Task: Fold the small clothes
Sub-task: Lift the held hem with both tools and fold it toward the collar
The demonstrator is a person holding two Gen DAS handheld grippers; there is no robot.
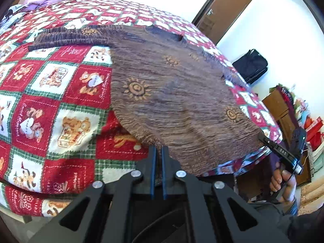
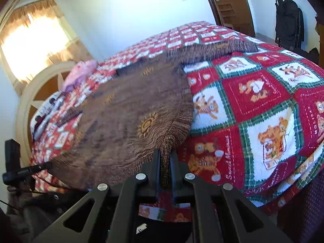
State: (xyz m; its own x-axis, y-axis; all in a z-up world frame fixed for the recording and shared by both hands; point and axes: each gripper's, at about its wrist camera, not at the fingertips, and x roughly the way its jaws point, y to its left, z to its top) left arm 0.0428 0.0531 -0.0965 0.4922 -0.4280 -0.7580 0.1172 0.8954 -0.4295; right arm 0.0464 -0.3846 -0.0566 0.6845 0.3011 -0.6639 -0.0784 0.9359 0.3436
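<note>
Left wrist view: left gripper [image 1: 159, 151] and right gripper [image 2: 165, 156] each clench the hem of the brown knitted sun-patterned sweater [image 1: 172, 93] spread ahead on the red-checked teddy-bear bedspread [image 1: 60, 101]; thin pinches risk slipping

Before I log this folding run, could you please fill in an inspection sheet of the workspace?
Surface: bed with red-and-white teddy quilt.
Job's things: brown sweater spread flat, near hem lifted.
Clutter: pink pillow at the headboard.
Grippers: left gripper shut on the sweater's hem; right gripper shut on the hem's other corner.
Cables: thin wire at the right handle.
Surroundings: wooden door, black bag, curtained window.
</note>
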